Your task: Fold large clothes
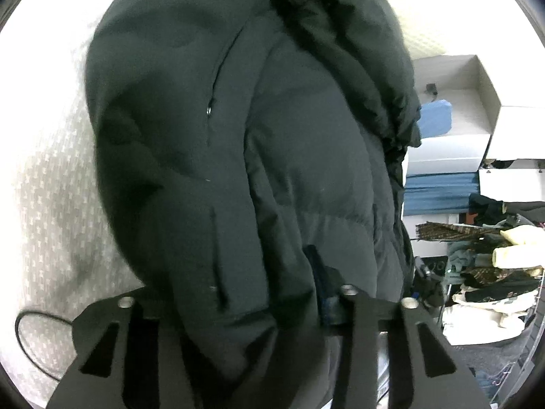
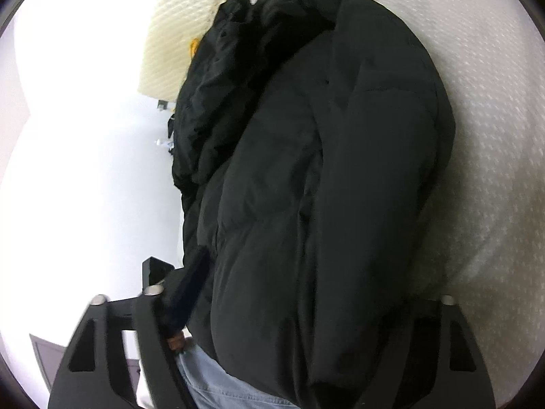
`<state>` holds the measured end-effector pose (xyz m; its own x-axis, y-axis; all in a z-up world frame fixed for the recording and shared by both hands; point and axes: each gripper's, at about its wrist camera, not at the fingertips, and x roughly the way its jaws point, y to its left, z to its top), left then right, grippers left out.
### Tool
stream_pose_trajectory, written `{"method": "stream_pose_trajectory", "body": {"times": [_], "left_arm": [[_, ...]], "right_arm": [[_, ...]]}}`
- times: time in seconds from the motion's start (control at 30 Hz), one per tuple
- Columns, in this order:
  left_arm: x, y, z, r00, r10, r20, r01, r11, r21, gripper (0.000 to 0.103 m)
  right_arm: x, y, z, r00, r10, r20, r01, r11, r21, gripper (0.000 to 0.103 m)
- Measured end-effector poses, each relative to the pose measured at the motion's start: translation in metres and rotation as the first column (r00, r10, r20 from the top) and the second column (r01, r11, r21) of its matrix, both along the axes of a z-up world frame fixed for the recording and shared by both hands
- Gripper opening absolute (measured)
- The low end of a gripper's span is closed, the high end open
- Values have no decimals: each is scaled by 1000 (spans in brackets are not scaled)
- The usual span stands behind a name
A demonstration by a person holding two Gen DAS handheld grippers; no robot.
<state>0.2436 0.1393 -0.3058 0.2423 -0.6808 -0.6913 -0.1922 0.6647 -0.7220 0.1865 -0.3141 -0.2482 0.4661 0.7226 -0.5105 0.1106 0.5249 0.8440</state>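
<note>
No readable text, label, brand or number shows anywhere.

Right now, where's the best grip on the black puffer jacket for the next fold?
Grip the black puffer jacket at its near bottom hem, coming from the near edge. The padded bulk already fills both the left gripper and right gripper, which seem clamped on it; the hood end lies far off.

Bedroom: patterned bedspread, clothes pile.
</note>
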Motion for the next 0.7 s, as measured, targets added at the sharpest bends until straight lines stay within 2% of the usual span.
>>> {"method": "stream_pose_trajectory", "body": {"times": [0.03,0.13,0.2,0.27,0.43,0.53,0.7], "left_arm": [[-1,2,2,1000,7,15,-7,1000,-7,27],[-6,5,12,997,23,68,-22,1000,-13,19],[-9,2,22,992,18,124,-21,1000,22,16],[-12,-1,32,986,10,168,-17,999,42,14],[-26,8,52,970,62,234,-60,998,-16,9],[-40,7,64,964,63,257,-59,998,-25,9],[-61,20,94,955,75,288,-62,997,-52,8]], "right_arm": [[0,0,1,1000,2,3,-2,1000,-7,54],[-3,-1,4,1000,8,10,-8,999,-42,23],[-4,2,7,999,27,21,-25,997,-68,17],[-6,3,13,999,32,41,-29,995,-91,13],[-14,3,44,990,32,137,-16,993,-115,9],[-27,6,66,979,45,201,-20,992,-127,9],[-51,5,82,966,32,255,-10,996,-86,8]]}}
